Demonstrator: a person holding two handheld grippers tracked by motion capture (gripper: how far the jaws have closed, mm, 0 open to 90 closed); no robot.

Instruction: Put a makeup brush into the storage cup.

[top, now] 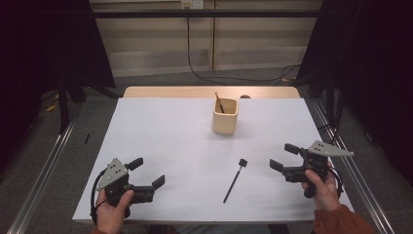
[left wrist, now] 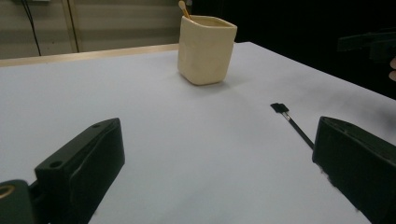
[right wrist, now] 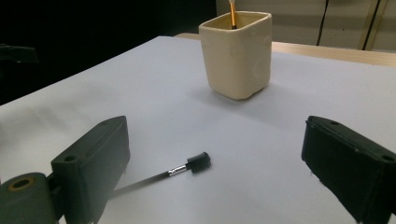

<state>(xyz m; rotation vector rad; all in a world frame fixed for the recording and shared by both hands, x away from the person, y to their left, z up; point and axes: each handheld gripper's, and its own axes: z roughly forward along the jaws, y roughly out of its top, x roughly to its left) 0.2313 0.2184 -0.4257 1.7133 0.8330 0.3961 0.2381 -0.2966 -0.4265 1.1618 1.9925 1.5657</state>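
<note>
Black brush (top: 234, 179) lies between both grippers — jaws apart.

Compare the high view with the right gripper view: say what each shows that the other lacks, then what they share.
High view alone: both hands, the left gripper and right gripper whole, the floor and cables behind the table. Right gripper view alone: a close look at its own black fingers spread wide, and the brush's metal collar. Shared: the cream cup holding a wooden stick, and the black brush lying flat on the white tabletop.
</note>
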